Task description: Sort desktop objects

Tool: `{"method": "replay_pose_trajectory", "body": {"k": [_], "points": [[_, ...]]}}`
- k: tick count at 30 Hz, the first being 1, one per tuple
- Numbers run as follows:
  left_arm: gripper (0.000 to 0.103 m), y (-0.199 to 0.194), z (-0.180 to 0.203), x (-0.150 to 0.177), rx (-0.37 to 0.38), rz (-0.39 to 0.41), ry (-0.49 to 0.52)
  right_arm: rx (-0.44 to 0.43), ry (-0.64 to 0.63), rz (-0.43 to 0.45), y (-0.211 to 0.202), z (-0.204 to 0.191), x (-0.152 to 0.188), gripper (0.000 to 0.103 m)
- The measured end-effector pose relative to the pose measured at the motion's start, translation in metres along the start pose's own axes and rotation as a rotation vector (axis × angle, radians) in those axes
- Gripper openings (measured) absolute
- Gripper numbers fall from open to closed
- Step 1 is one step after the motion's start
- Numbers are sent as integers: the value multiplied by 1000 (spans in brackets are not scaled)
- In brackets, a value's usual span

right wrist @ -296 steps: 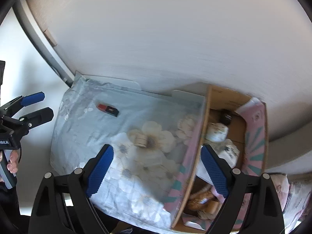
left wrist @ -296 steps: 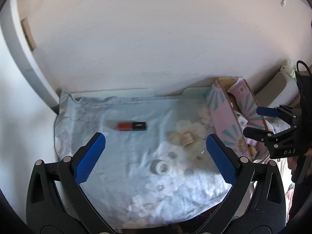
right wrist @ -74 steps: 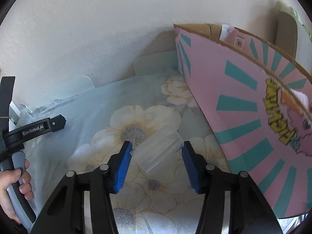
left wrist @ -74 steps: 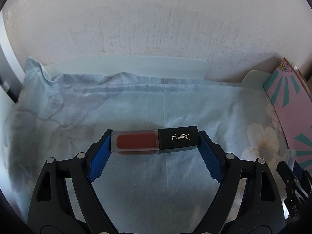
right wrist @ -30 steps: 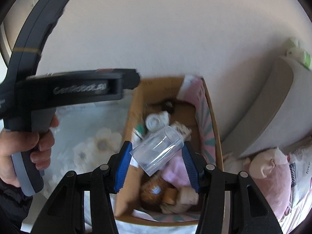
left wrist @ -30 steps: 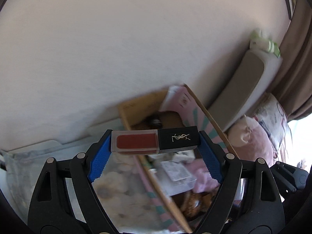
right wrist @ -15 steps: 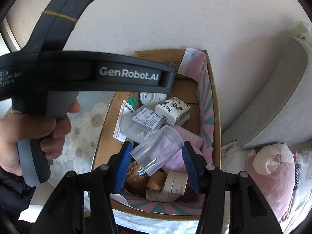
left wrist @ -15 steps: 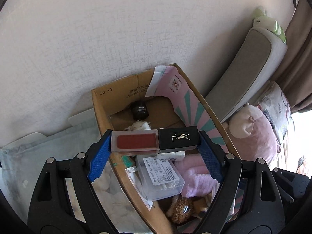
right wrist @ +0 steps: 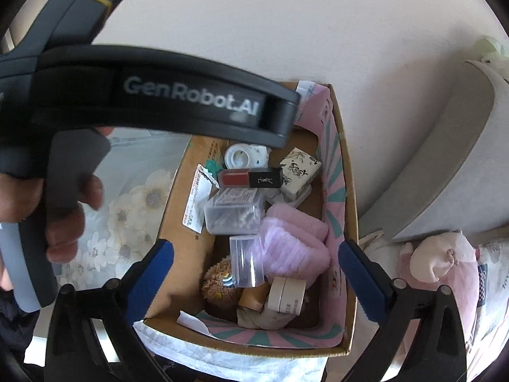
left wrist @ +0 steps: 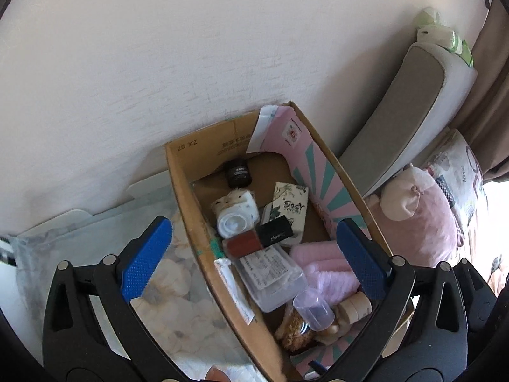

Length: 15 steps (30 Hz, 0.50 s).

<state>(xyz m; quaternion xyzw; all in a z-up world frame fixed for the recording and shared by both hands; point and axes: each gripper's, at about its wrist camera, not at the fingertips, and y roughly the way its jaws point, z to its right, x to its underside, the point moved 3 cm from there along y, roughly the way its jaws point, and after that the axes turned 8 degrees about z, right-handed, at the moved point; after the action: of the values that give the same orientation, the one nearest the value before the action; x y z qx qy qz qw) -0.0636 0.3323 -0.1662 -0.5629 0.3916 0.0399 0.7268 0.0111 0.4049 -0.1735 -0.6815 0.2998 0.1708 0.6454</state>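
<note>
Both grippers hang open and empty over the cardboard box (left wrist: 183, 184) with pink and teal outer print (right wrist: 345, 286). The red and black lipstick (left wrist: 257, 237) lies inside the box among other items; it also shows in the right wrist view (right wrist: 251, 179). The clear plastic cup (left wrist: 313, 308) lies on its side lower in the box, by a brown furry item; it also shows in the right wrist view (right wrist: 246, 261). My left gripper (left wrist: 254, 254) is above the box middle. My right gripper (right wrist: 254, 273) is above the box's near half. The left gripper's black body (right wrist: 152, 95) crosses the right wrist view.
The box holds a clear lidded container (right wrist: 235, 213), pink fluffy cloth (right wrist: 292, 245), tape rolls (right wrist: 286, 293), a patterned small box (right wrist: 300, 167), a dark jar (left wrist: 238, 173). Floral cloth (right wrist: 133, 207) covers the table to the left. A grey cushion (left wrist: 413, 102) and pink plush (left wrist: 420, 210) lie to the right.
Both grippers have opened. The lipstick dropped from the left gripper into the box. The clear cup dropped from the right gripper into the box.
</note>
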Motion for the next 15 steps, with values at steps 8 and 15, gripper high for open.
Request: {"method": "replay_pose_trajectory", "body": {"k": [8, 15], "points": [[103, -9, -2, 11, 20, 6, -18, 36, -16, -6, -4, -8, 2, 103], [103, -11, -7, 14, 7, 13, -39, 38, -8, -11, -8, -10, 3, 103]]}}
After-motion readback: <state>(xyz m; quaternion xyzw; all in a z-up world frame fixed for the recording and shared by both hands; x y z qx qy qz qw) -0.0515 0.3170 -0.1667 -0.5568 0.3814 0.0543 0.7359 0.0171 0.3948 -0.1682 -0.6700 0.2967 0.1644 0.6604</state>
